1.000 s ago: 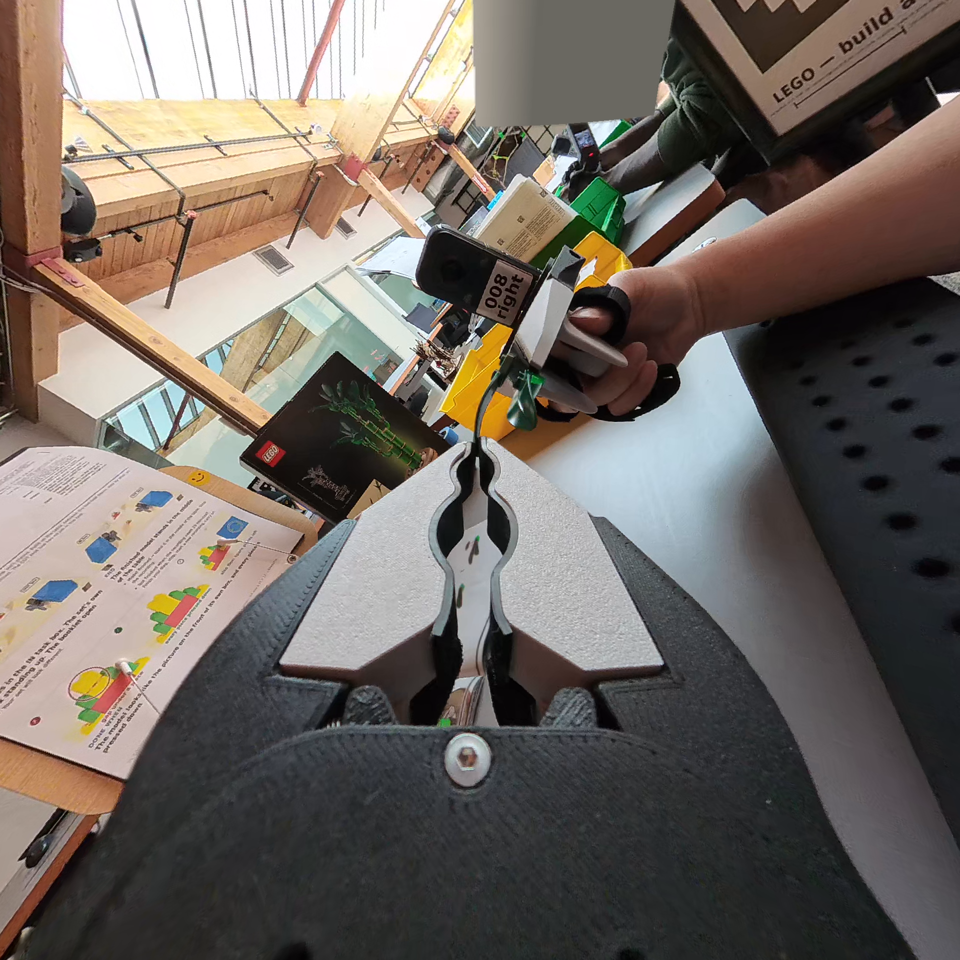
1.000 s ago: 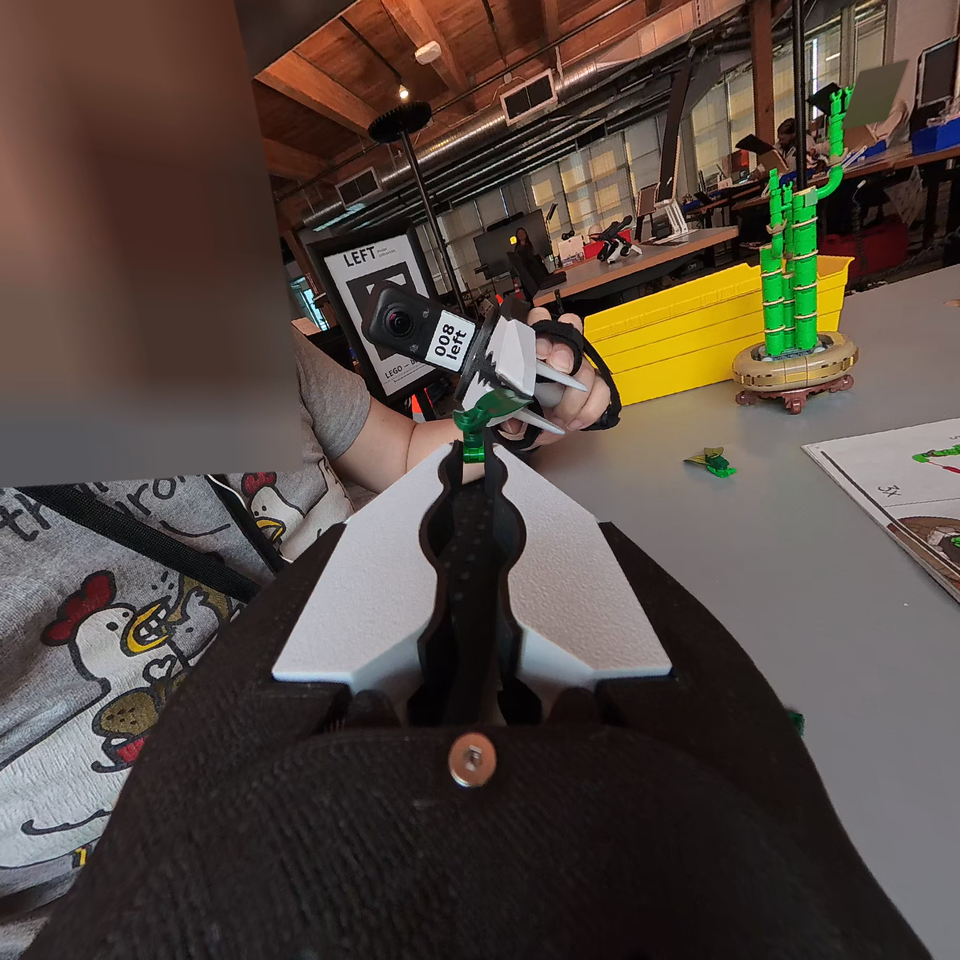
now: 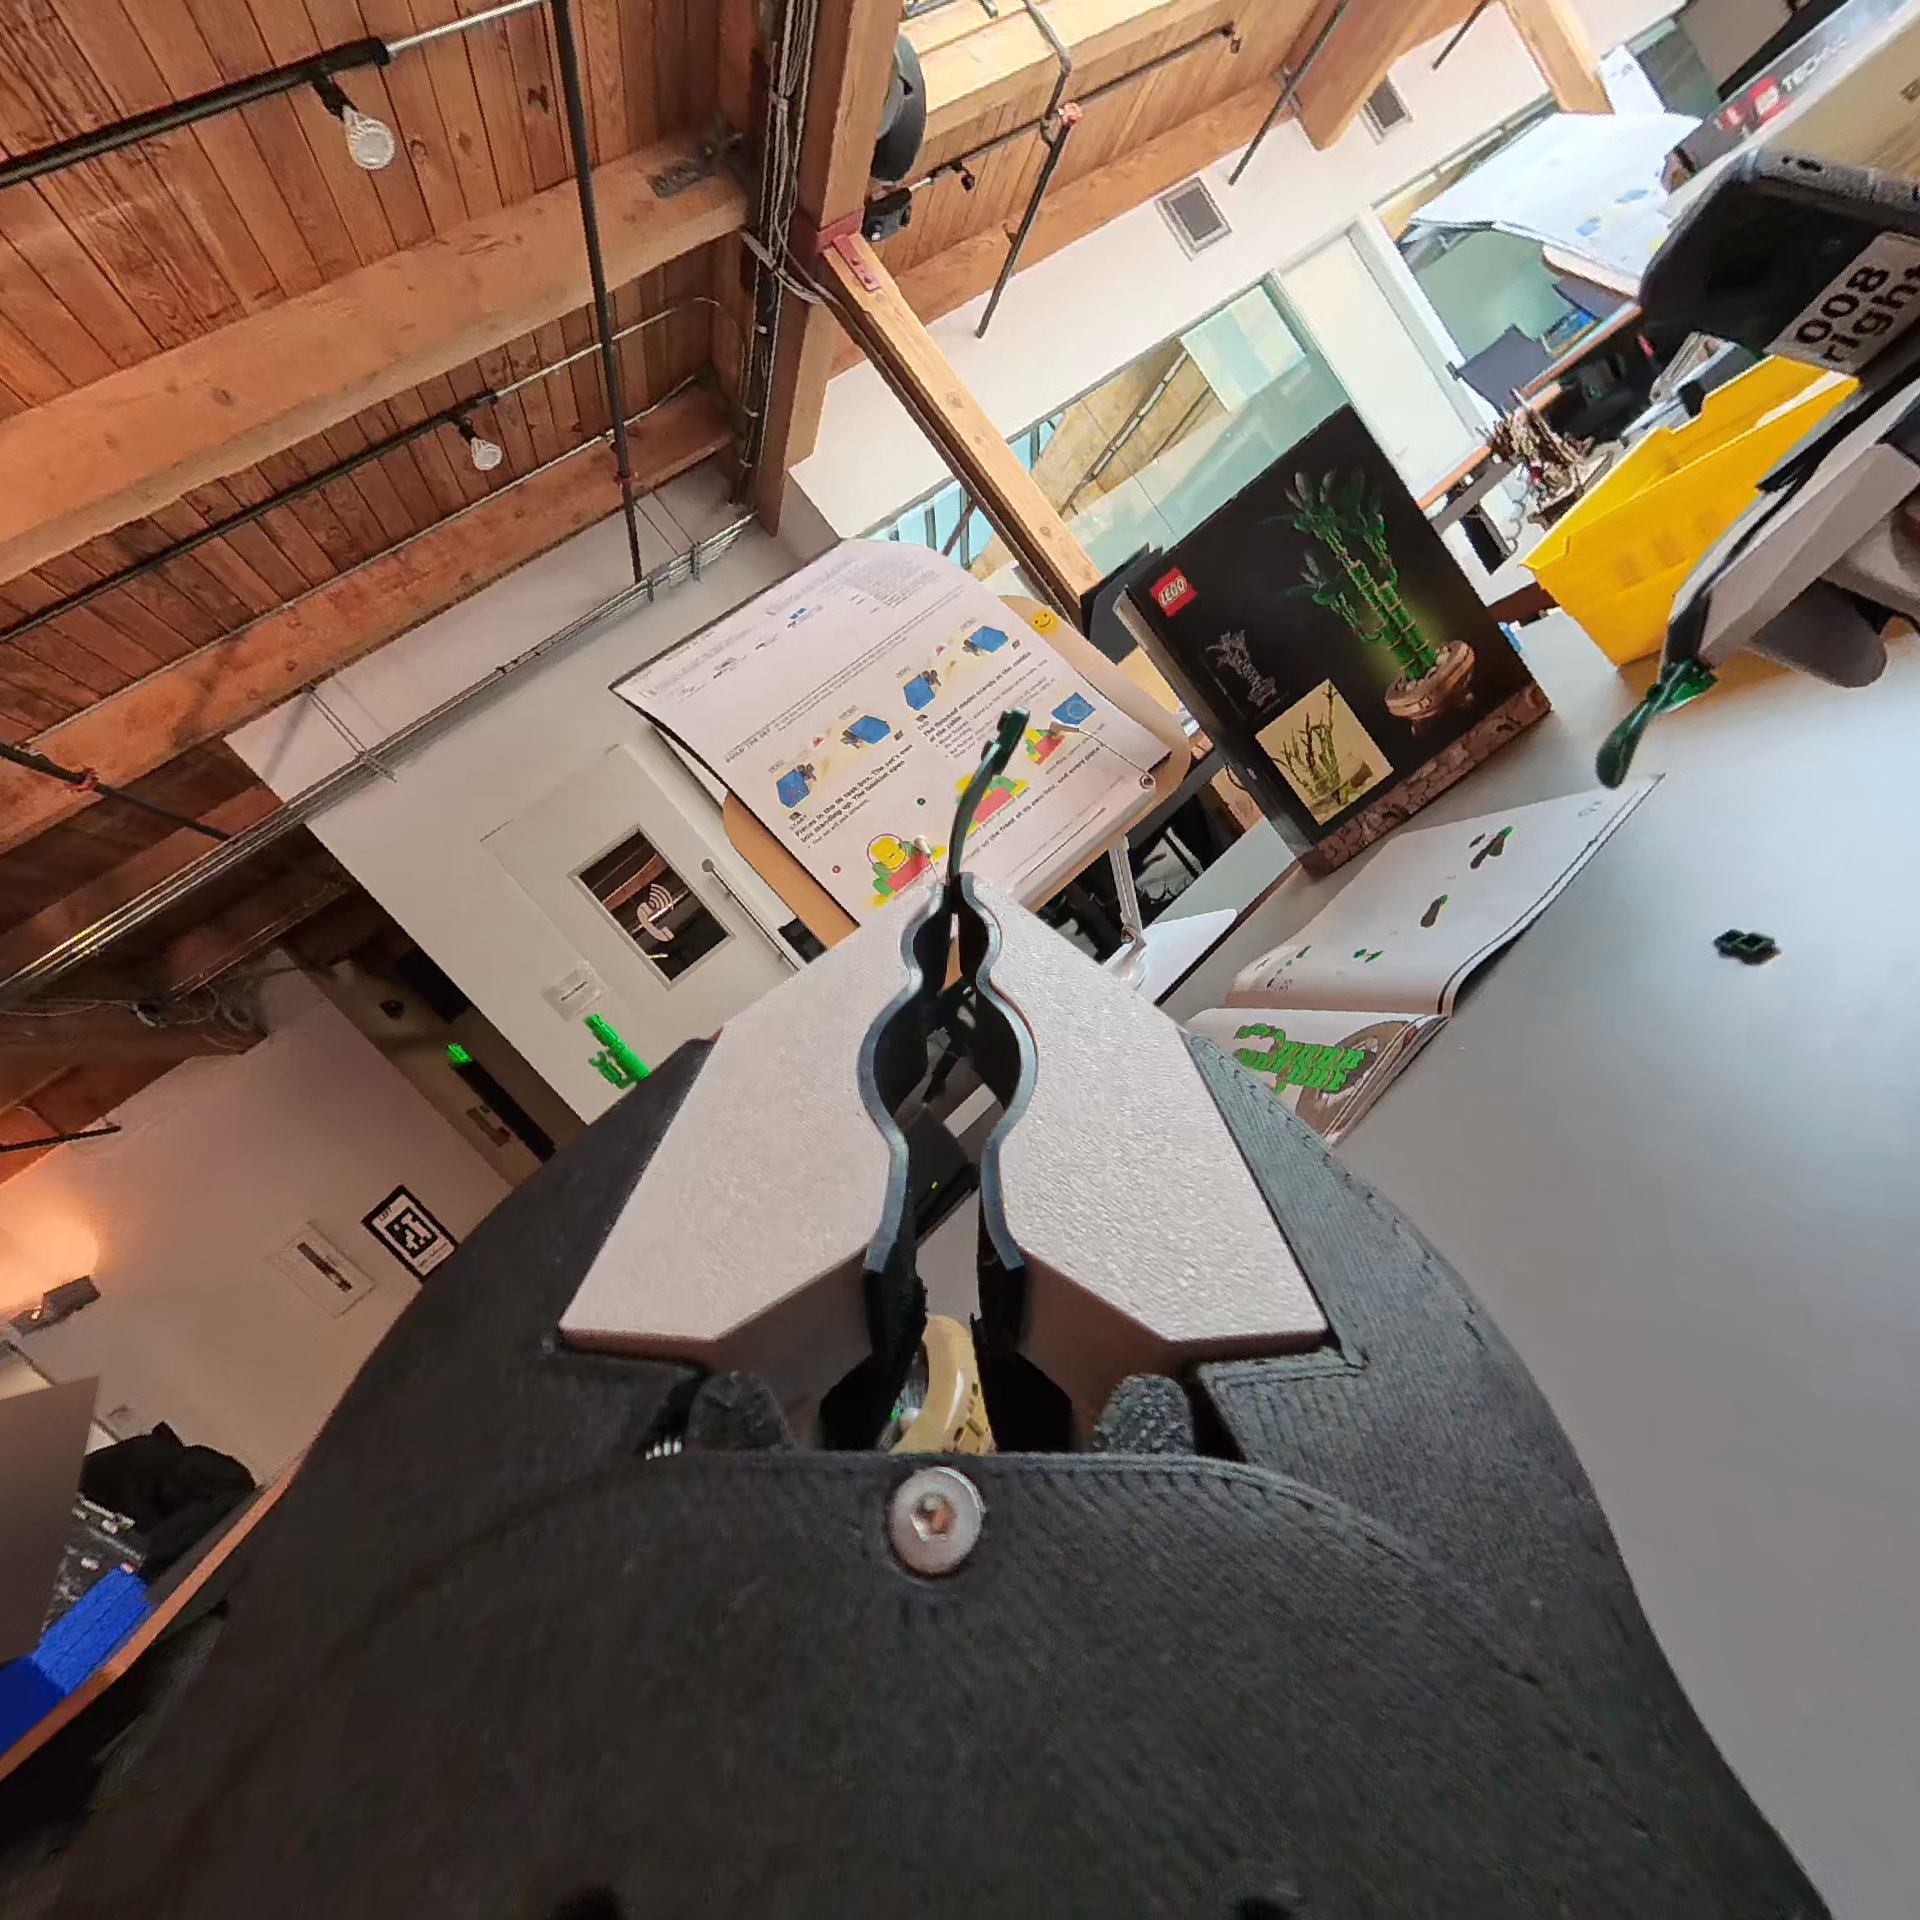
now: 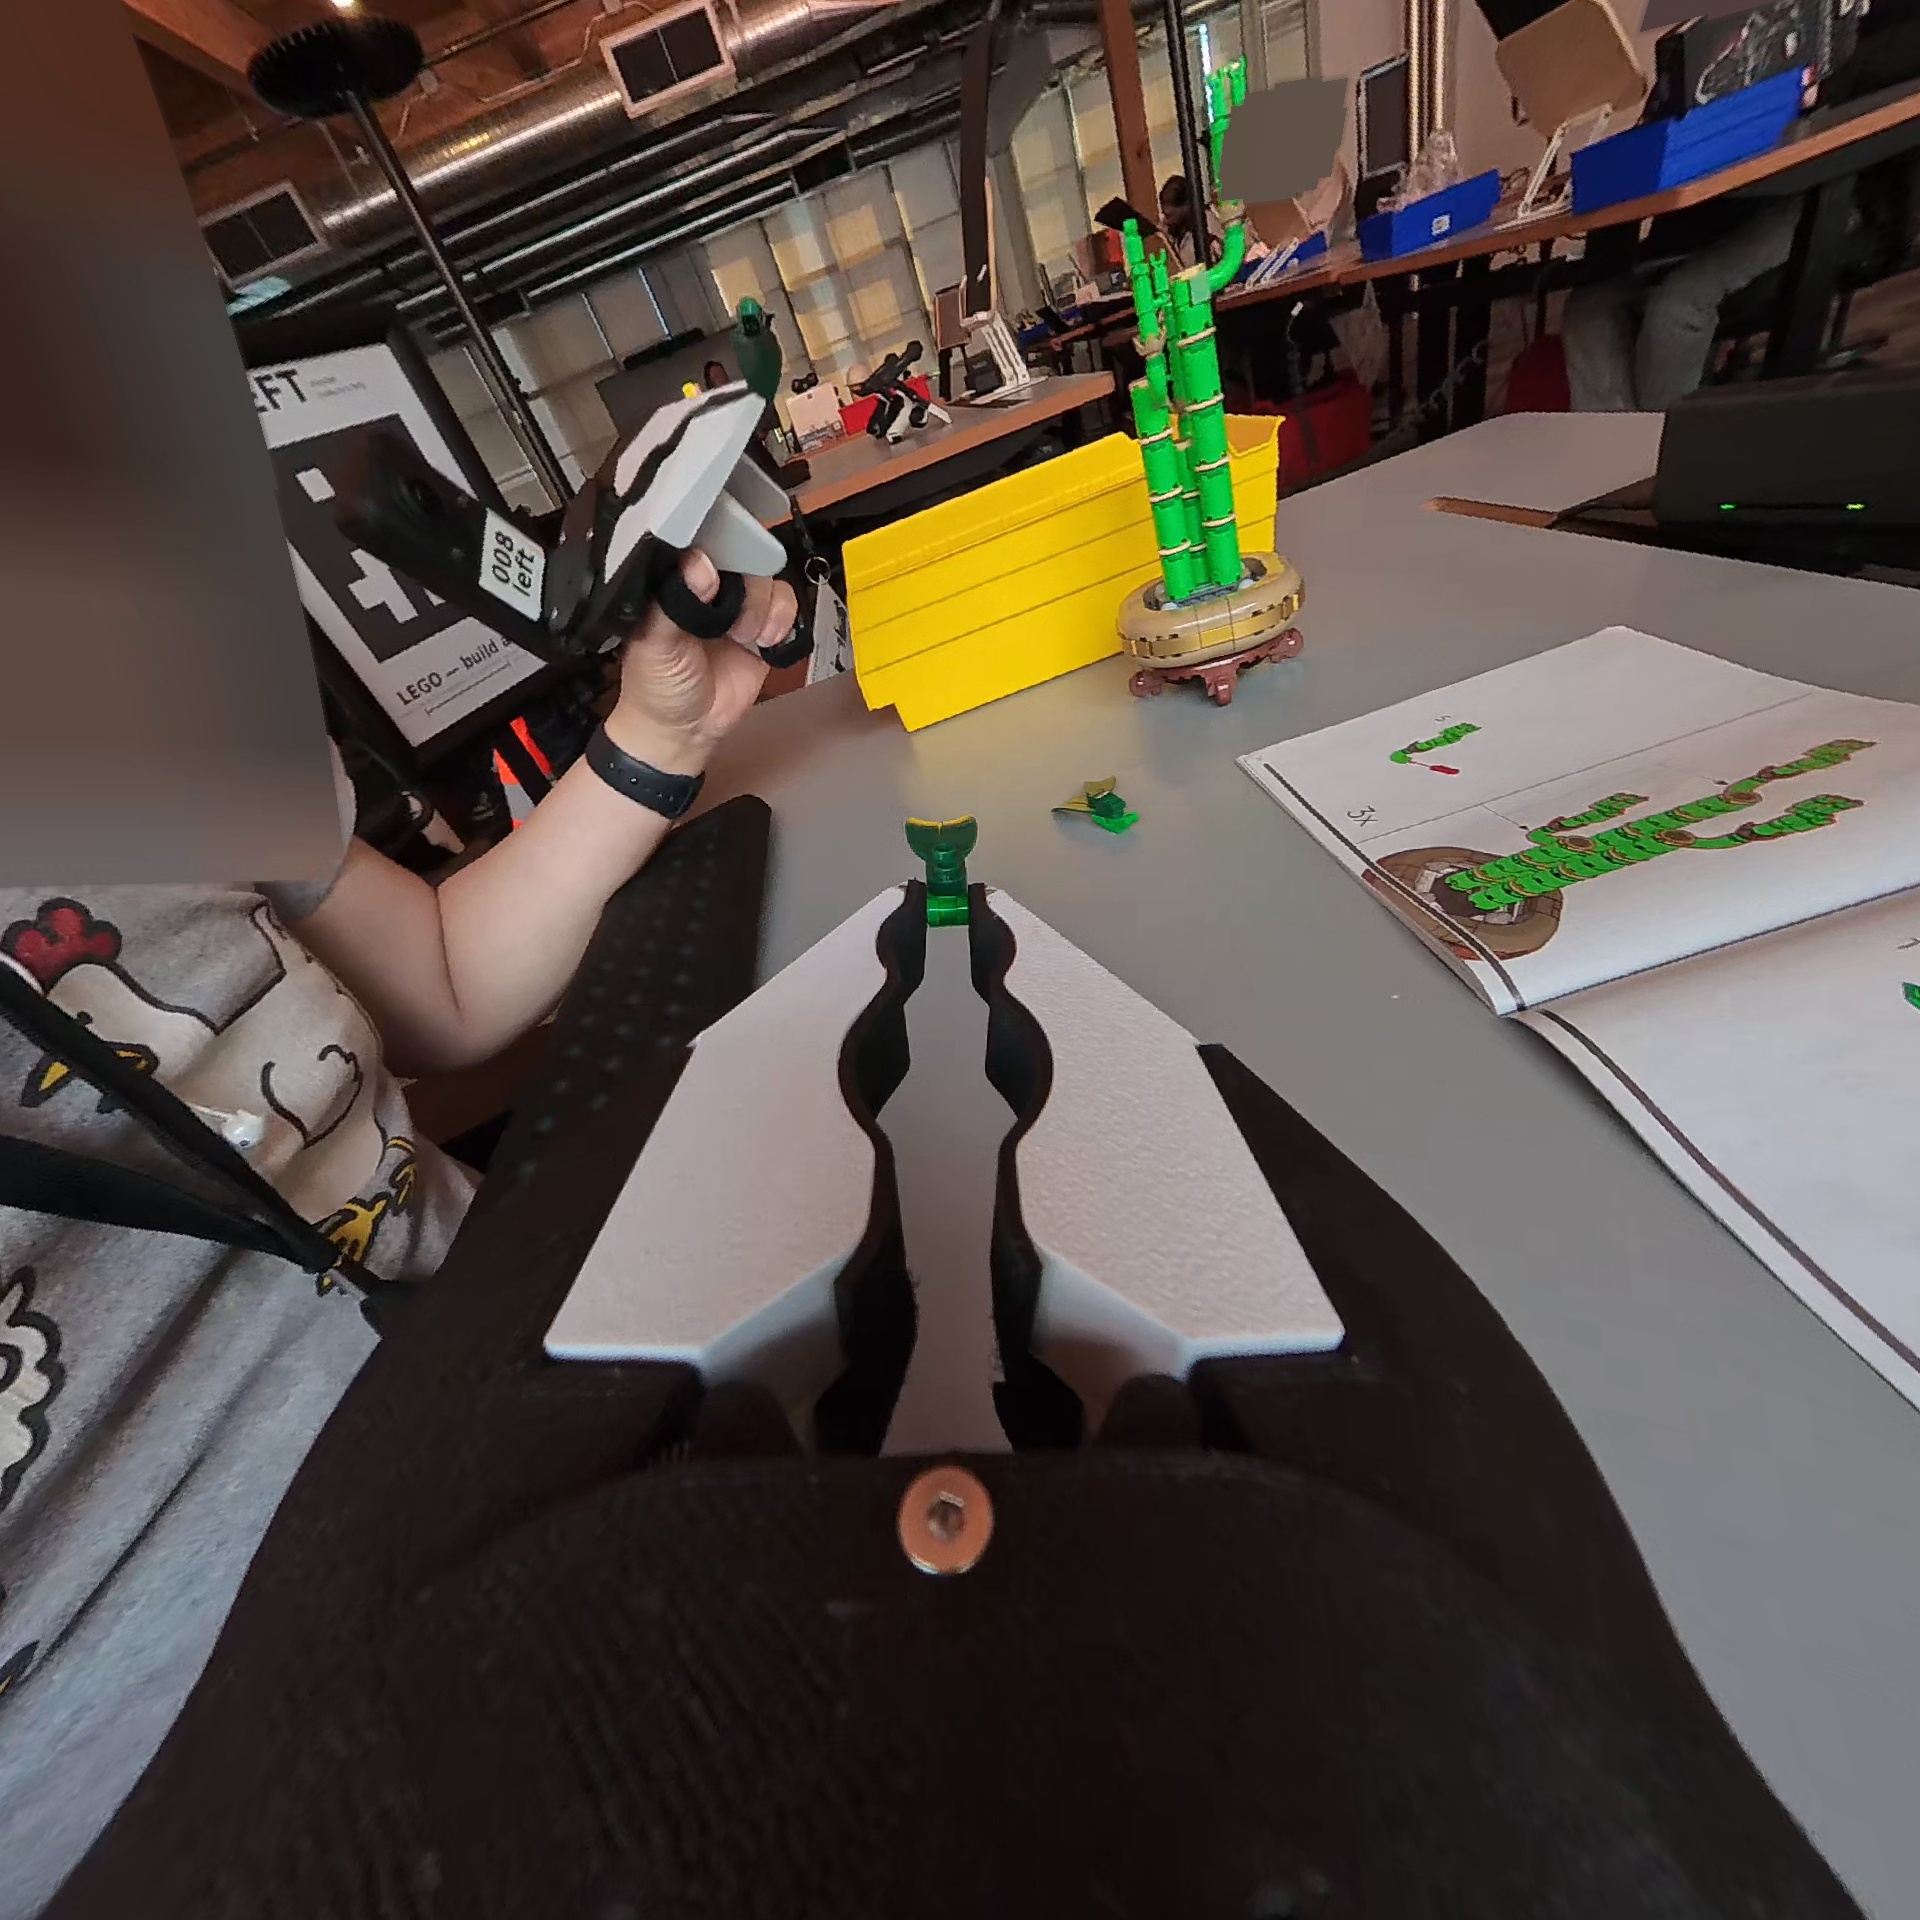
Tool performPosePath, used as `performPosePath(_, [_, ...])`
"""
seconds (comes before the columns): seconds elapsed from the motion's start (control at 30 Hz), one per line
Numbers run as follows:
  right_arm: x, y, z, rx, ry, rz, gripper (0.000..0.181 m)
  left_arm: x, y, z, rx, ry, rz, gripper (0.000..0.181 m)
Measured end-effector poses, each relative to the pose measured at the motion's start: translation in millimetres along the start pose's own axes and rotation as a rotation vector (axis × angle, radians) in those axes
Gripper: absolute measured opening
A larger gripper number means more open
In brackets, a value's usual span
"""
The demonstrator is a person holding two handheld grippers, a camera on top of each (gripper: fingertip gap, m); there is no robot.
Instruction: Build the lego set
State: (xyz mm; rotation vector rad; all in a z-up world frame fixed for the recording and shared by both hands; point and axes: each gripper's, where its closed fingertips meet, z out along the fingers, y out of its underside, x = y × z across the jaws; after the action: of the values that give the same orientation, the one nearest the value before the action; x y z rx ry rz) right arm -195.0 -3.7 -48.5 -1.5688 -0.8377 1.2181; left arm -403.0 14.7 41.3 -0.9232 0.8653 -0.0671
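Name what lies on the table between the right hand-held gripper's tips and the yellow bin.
Right wrist view: a small loose green-and-yellow lego piece on otherwise bare grey table.

Green bamboo model (image 4: 1184, 457), yellow bin (image 4: 997, 592), grey table (image 4: 1351, 1143).

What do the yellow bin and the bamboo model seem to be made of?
Yellow bin: apparently moulded plastic, smooth and slightly glossy, with ribbed walls. Bamboo model: glossy plastic bricks, judging by the stacked green segments with visible seams, on a tan ring and brown feet.

Grey table (image 4: 1351, 1195): booklet (image 4: 1621, 821), yellow bin (image 4: 997, 582).
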Motion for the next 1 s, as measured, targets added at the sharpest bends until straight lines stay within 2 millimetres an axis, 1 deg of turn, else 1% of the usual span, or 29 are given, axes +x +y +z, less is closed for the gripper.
performPosePath(0.17, [9.2,0.0,3.4,-0.009,0.031,-0.001,0.006,13.4,17.4,0.5,-0.049,0.032,-0.011,0.0])
performPosePath(0.27, [12.1,-3.1,5.9,-0.002,0.037,-0.009,0.006,16.0,21.7,2.4,-0.065,0.034,-0.01,0.0])
performPosePath(0.37, [16.1,-1.8,7.2,-0.017,0.055,-0.013,0.006,19.8,26.8,4.8,-0.084,0.042,-0.012,0.0])
performPosePath(0.5, [6.8,5.0,13.7,-0.045,0.005,-0.016,0.006,25.8,35.6,7.0,-0.121,0.054,0.016,0.0])
performPosePath(0.7, [-8.9,26.5,27.0,-0.14,-0.062,-0.032,0.006,32.0,40.1,9.9,-0.146,0.069,0.055,0.0])
performPosePath(0.8, [-8.0,27.8,26.4,-0.149,-0.052,-0.059,0.006,35.8,38.0,10.8,-0.134,0.087,0.054,0.0])
performPosePath(0.9, [-3.4,28.8,24.9,-0.144,-0.044,-0.039,0.006,41.4,36.3,11.6,-0.129,0.113,0.06,0.0])
performPosePath(1.0, [-6.0,25.7,26.3,-0.129,-0.067,-0.026,0.006,46.7,39.0,12.9,-0.144,0.13,0.078,0.0])
